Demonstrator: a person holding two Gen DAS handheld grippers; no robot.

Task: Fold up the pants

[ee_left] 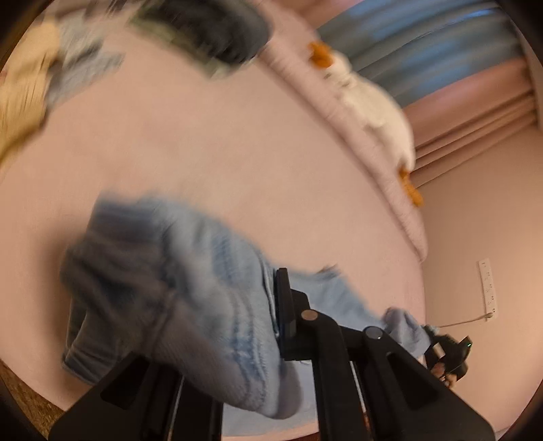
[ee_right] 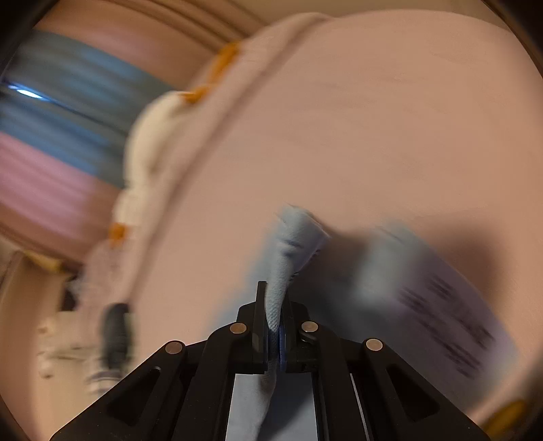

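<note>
The pants [ee_left: 190, 281], pale blue denim, hang bunched over the near part of a wide pink bed sheet [ee_left: 237, 152], and both views are smeared by motion blur. In the left wrist view, going from left to right, a yellowish cloth [ee_left: 20, 101] and a grey-blue garment [ee_left: 78, 68] lie at the far left edge of the bed, with a dark garment [ee_left: 210, 30] beside them at the top. The sheet fills the middle. Along its right edge runs a lighter pink quilted blanket [ee_left: 383, 169], and a white plush toy [ee_left: 373, 105] with orange parts lies on it. Behind it hang blue and pink curtains [ee_left: 424, 44]. Farther right, a white power strip [ee_left: 487, 285] sits on a pale surface beside the bed.

The left gripper [ee_left: 271, 305] has denim bulging thickly across it; only one finger [ee_left: 283, 305] shows, pressed against the cloth, so whether the pair is closed cannot be told. At the lower right the right gripper [ee_left: 444, 349] appears small, at the far end of the fabric.

In the right wrist view the curtains sit at the left, then the plush toy and blanket, then the sheet. The right gripper [ee_right: 273, 325] has its fingers pinched tight on a fold of the pants [ee_right: 292, 244], which rises ahead of them, while more denim trails to the right just above the sheet.
</note>
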